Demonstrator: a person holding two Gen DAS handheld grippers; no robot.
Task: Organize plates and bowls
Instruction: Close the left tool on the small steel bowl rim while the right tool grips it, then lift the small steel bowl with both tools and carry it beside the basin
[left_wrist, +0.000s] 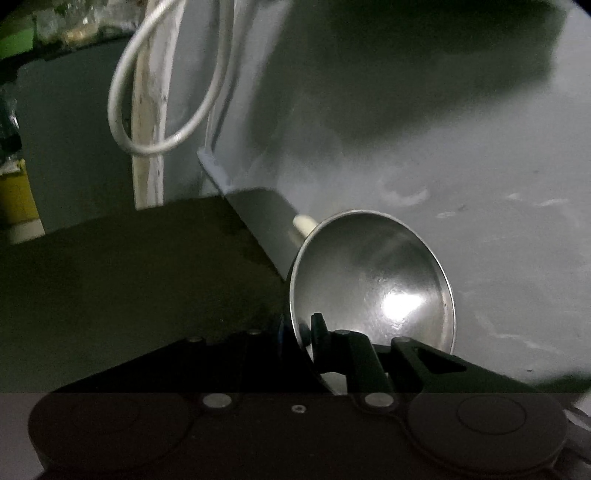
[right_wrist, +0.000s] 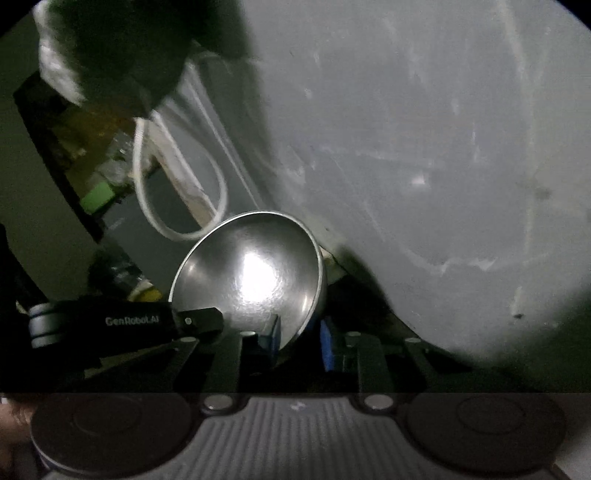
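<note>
A: Where is your left gripper (left_wrist: 306, 334)?

B: Your fingers (left_wrist: 318, 326) are clamped on the near rim of a steel bowl (left_wrist: 373, 280); it tilts up ahead of them, off the dark desk (left_wrist: 129, 266).

A: And your right gripper (right_wrist: 301, 334)?

B: Its blue-padded fingers (right_wrist: 327, 343) pinch another steel bowl's (right_wrist: 251, 273) lower rim, one pad inside, one outside. That bowl leans away, beside the white cable (right_wrist: 147, 206).

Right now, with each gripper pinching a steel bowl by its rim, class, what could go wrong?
1. The left gripper holds its tilted steel bowl only at the rim edge; it could swing or slip.
2. The right gripper holds its bowl likewise, near the white cable loop, which may snag.
</note>
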